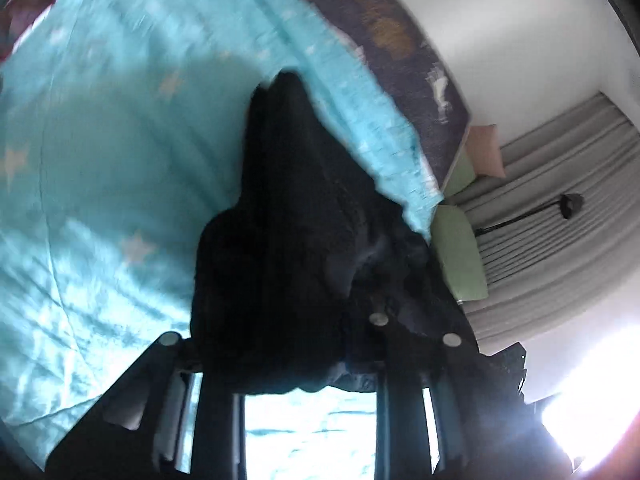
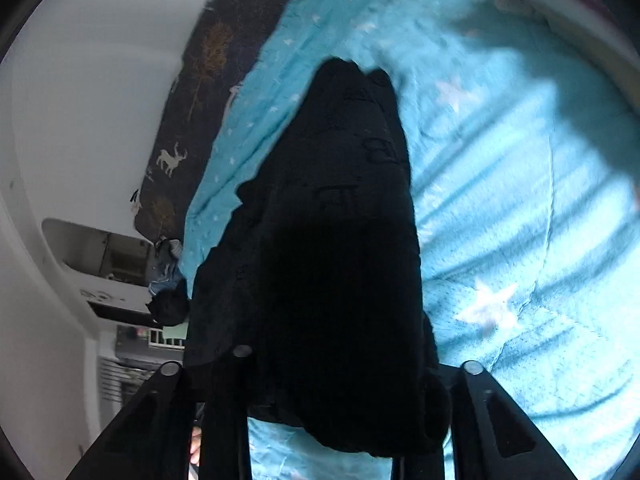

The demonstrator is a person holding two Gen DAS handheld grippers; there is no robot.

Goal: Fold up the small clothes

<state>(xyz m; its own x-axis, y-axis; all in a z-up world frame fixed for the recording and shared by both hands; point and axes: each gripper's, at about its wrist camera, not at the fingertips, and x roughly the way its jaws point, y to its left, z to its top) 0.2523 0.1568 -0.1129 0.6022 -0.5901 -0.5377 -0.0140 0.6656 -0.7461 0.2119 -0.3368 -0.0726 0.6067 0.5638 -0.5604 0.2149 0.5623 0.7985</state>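
Note:
A black knitted garment hangs bunched over my left gripper, whose fingertips are buried in the cloth; the jaws stand narrow and grip it. In the right wrist view the same black garment, with faint letters on it, drapes over my right gripper, which is likewise closed on the fabric. The cloth's lower edge hangs free above the turquoise star-print bedsheet, also seen in the right view. The garment hides both pairs of fingertips.
A dark blanket with deer and trees lines the bed's far edge by a white wall. Green pillows, a pink pillow and grey curtains lie beyond it. A dark heap of clothes sits near a white shelf.

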